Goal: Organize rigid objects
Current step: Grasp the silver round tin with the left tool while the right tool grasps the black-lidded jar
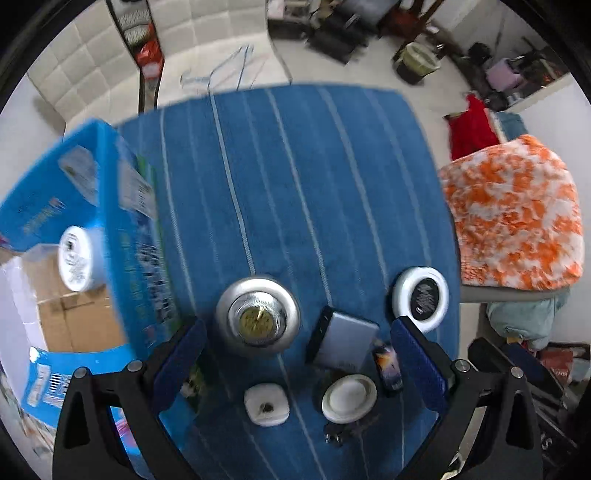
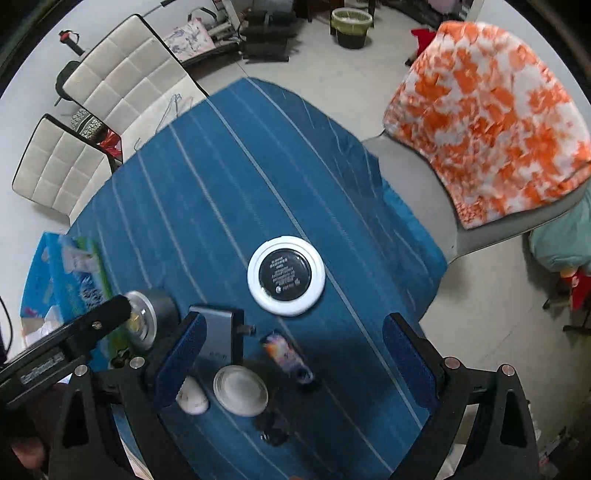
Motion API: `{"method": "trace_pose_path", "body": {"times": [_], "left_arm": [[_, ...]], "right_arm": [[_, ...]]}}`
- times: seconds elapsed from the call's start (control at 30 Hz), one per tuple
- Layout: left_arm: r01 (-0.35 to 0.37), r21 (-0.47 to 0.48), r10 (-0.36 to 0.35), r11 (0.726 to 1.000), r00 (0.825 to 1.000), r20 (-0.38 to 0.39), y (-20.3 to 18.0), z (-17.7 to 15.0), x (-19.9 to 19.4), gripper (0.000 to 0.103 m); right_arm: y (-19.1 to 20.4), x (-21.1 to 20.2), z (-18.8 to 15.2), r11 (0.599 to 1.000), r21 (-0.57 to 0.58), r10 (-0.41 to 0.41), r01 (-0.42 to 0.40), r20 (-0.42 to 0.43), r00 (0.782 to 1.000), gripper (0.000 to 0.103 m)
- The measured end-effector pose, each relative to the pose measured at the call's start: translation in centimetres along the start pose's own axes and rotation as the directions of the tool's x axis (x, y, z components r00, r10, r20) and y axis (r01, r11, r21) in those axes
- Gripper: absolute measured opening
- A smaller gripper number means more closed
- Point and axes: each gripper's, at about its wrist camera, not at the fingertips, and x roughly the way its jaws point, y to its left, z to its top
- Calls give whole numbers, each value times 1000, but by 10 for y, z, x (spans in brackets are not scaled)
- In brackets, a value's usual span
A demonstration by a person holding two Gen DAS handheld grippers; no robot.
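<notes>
The desk (image 1: pixel 332 155), under a blue striped cloth, stood among chairs in a cluttered room, and the blue box (image 1: pixel 110 229) at the left of the frame held one white jar (image 1: pixel 75 258). By my judgement most work remained: silver tin (image 1: pixel 258 315), grey case (image 1: pixel 341 341), white-rimmed disc (image 2: pixel 286 275) and smaller pieces lay loose at lower centre. The left hand-held gripper (image 1: pixel 297 363) and right hand-held gripper (image 2: pixel 291 363) both hovered spread wide, holding and touching nothing.

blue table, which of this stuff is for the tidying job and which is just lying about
For the job:
blue box
white jar inside it
silver round tin
grey power bank
white-rimmed black disc
white round lid
small white case
patterned lighter

Lying about:
orange blanket
white chairs
bin
</notes>
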Motion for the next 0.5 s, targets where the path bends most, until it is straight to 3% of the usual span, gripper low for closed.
{"method": "trace_pose_path", "body": {"times": [0.2, 0.37, 0.4, 0.5], "left_arm": [[-94, 23, 96, 995, 991, -98, -14, 7, 52, 101], [-204, 51, 208, 978, 976, -71, -15, 7, 60, 102], [-210, 47, 213, 977, 974, -80, -13, 7, 59, 101], [-133, -5, 132, 991, 982, -132, 0, 4, 66, 100]], "right_arm": [[-2, 53, 14, 1000, 23, 14, -13, -57, 998, 98], [-2, 85, 19, 998, 46, 51, -46, -110, 993, 98], [-3, 89, 20, 997, 57, 64, -58, -120, 991, 98], [-6, 103, 22, 990, 100, 118, -104, -148, 982, 98]]}}
